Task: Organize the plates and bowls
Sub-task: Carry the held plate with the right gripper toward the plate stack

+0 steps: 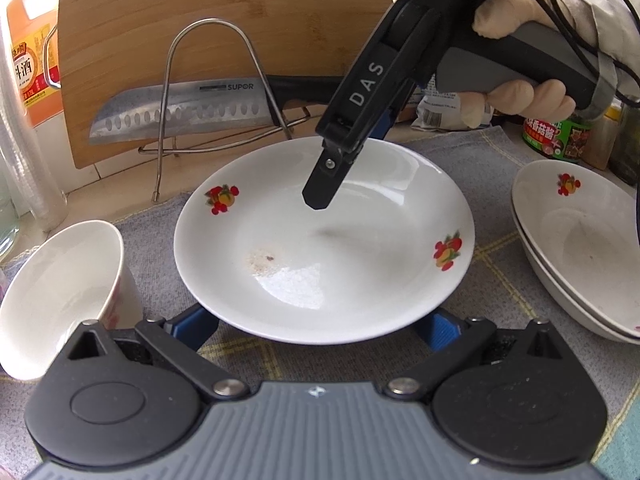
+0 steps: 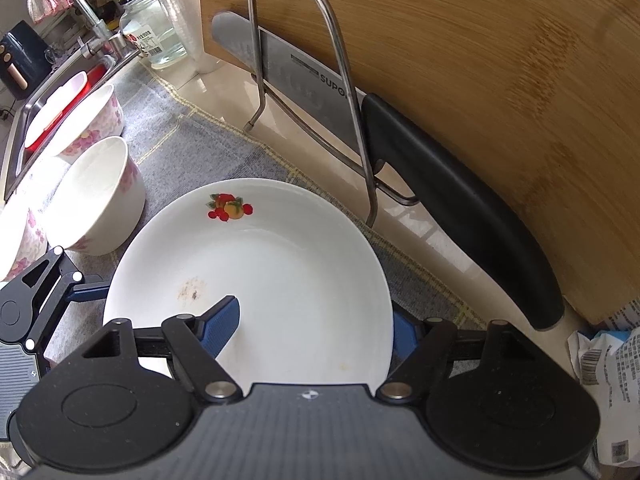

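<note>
Because the glazed plate [image 2: 256, 280] lying flat on the cloth [image 2: 192, 148] looks stiff, slippery and breakable, we judge its rim the place to grip; our right gripper [image 2: 312, 320] straddles that rim unclenched, while our left gripper [image 1: 320, 320] waits spread at the opposite edge.

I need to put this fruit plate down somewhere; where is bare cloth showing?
Bare grey cloth shows between the flowered bowls and the wire rack. Another strip lies between the fruit plate and the stacked plates. Crowded: bowls along the sink side, jars behind the stack.
</note>
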A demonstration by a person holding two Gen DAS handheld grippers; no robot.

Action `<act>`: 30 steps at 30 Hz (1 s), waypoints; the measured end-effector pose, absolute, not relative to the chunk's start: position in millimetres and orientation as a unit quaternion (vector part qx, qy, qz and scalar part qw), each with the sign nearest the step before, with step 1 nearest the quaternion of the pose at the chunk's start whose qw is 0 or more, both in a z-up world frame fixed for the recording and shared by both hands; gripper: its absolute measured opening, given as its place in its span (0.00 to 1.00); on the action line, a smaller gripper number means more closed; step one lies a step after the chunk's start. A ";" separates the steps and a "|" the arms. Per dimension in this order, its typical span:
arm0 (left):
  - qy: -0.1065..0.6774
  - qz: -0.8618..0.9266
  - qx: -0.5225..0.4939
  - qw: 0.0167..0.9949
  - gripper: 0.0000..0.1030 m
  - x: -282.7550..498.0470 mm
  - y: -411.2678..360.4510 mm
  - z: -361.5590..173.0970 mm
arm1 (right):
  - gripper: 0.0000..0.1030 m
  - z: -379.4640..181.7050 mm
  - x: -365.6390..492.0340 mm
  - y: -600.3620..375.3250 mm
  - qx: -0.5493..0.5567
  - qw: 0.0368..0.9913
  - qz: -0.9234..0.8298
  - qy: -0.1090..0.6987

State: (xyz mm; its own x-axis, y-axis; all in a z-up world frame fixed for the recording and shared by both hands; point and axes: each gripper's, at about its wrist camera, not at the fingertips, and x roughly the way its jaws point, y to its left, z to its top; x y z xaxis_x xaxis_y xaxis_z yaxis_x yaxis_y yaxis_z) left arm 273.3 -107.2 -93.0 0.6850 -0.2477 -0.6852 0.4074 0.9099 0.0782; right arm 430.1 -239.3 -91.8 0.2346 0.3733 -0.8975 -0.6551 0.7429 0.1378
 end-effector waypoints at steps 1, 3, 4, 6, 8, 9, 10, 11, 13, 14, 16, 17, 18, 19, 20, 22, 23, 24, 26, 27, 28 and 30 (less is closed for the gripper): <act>0.353 -0.180 0.113 0.911 0.99 272.6 -106.7 -92.4 | 0.80 -91.0 429.1 -239.5 -0.135 0.774 0.333 0.521; 0.352 -0.180 0.112 0.912 0.99 271.3 -105.7 -90.9 | 0.80 -89.7 427.6 -239.5 -0.135 0.775 0.333 0.521; 0.351 -0.180 0.111 0.912 0.99 270.8 -105.4 -90.1 | 0.80 -88.9 426.9 -239.6 -0.135 0.775 0.333 0.520; 0.352 -0.181 0.109 0.912 0.99 269.6 -104.4 -88.8 | 0.80 -87.6 425.4 -239.6 -0.136 0.775 0.333 0.519; 0.353 -0.181 0.108 0.912 0.99 268.5 -104.0 -87.9 | 0.80 -86.9 423.8 -239.6 -0.137 0.775 0.334 0.519; 0.353 -0.182 0.107 0.911 0.99 268.2 -103.7 -87.3 | 0.80 -86.5 423.0 -239.3 -0.138 0.775 0.333 0.519; 0.353 -0.182 0.107 0.911 0.99 267.6 -103.5 -86.6 | 0.80 -86.2 422.1 -239.2 -0.138 0.775 0.334 0.519; 0.353 -0.182 0.107 0.912 0.99 266.9 -103.2 -85.4 | 0.80 -85.7 421.1 -239.4 -0.139 0.775 0.334 0.518; 0.352 -0.182 0.107 0.912 0.99 266.5 -103.1 -83.4 | 0.80 -84.4 419.6 -239.2 -0.140 0.775 0.334 0.518; 0.352 -0.182 0.107 0.912 0.99 266.8 -103.1 -82.4 | 0.80 -83.9 419.3 -238.5 -0.139 0.775 0.335 0.517; 0.352 -0.181 0.106 0.912 0.99 266.6 -103.2 -79.6 | 0.80 -82.5 417.6 -238.6 -0.140 0.776 0.335 0.516; 0.352 -0.180 0.106 0.912 0.99 266.2 -103.1 -77.9 | 0.80 -81.7 416.7 -238.4 -0.140 0.776 0.335 0.515; 0.351 -0.180 0.106 0.913 0.99 265.9 -102.6 -76.2 | 0.80 -80.9 415.9 -238.3 -0.140 0.777 0.335 0.514; 0.352 -0.179 0.106 0.913 0.99 265.5 -102.4 -74.7 | 0.80 -80.0 415.0 -238.4 -0.139 0.778 0.335 0.513; 0.352 -0.179 0.107 0.913 0.99 265.0 -102.1 -72.7 | 0.80 -79.1 414.0 -238.5 -0.139 0.778 0.336 0.513; 0.350 -0.178 0.110 0.913 0.99 263.4 -102.2 -69.6 | 0.80 -76.9 411.4 -239.1 -0.137 0.779 0.336 0.511; 0.349 -0.178 0.112 0.913 0.99 262.4 -102.7 -67.9 | 0.80 -75.9 410.1 -239.4 -0.136 0.779 0.336 0.511; 0.348 -0.177 0.114 0.914 0.99 261.4 -102.7 -66.7 | 0.80 -74.9 408.4 -239.3 -0.135 0.780 0.336 0.510; 0.348 -0.177 0.117 0.913 0.99 260.1 -102.4 -64.3 | 0.80 -73.9 405.2 -239.8 -0.136 0.781 0.336 0.509; 0.348 -0.178 0.119 0.913 0.99 259.2 -102.3 -63.5 | 0.80 -73.3 403.3 -239.8 -0.136 0.781 0.336 0.509; 0.347 -0.179 0.122 0.913 0.99 258.6 -102.9 -63.5 | 0.80 -73.0 402.1 -240.0 -0.136 0.781 0.335 0.509; 0.347 -0.181 0.127 0.912 0.99 258.2 -103.9 -64.1 | 0.80 -73.4 400.2 -240.2 -0.134 0.782 0.334 0.509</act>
